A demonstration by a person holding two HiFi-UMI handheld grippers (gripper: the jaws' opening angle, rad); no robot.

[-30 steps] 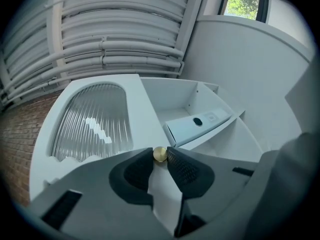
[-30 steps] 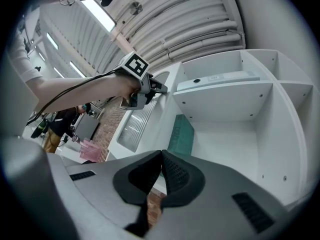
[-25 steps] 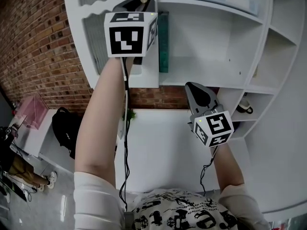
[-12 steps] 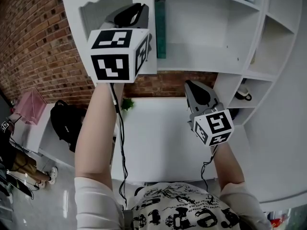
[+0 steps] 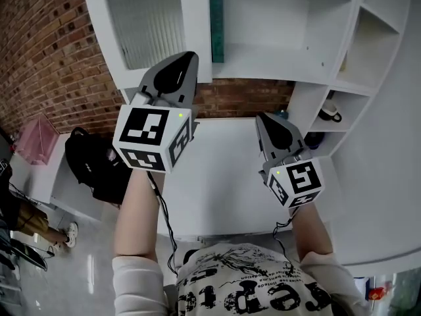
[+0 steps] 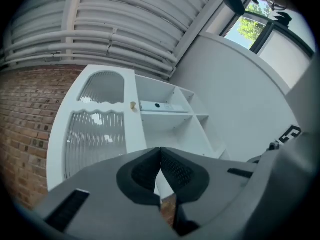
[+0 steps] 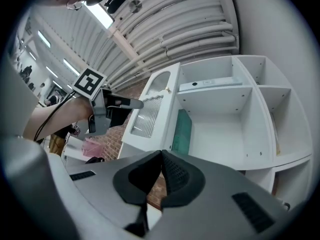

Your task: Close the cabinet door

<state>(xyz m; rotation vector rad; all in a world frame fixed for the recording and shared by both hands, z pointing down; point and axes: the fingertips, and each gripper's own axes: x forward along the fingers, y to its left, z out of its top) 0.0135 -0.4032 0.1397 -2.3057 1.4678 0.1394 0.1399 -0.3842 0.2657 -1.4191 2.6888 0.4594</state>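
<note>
The white cabinet door (image 5: 151, 24) with ribbed glass sits at the cabinet's left side, and its small knob (image 6: 133, 105) shows near the top edge. It lies about level with the cabinet front (image 5: 289, 51); I cannot tell if a gap remains. My left gripper (image 5: 190, 57) hangs below the door, apart from it, its jaws closing fully with nothing between them (image 6: 160, 151). My right gripper (image 5: 262, 118) is shut and empty over the table, below the open shelves (image 7: 161, 154). A teal book (image 5: 216, 20) stands just right of the door.
A white table (image 5: 217, 183) lies under both grippers. A mug (image 5: 329, 114) rests in a low right shelf, and a flat grey box (image 6: 157, 106) on an upper shelf. Left are a brick wall (image 5: 46, 58), a black backpack (image 5: 92, 170) and a pink box (image 5: 36, 147).
My left gripper has dropped from the door's edge near the knob to below the door. The right gripper has sunk slightly. The cabinet has shifted up in the head view.
</note>
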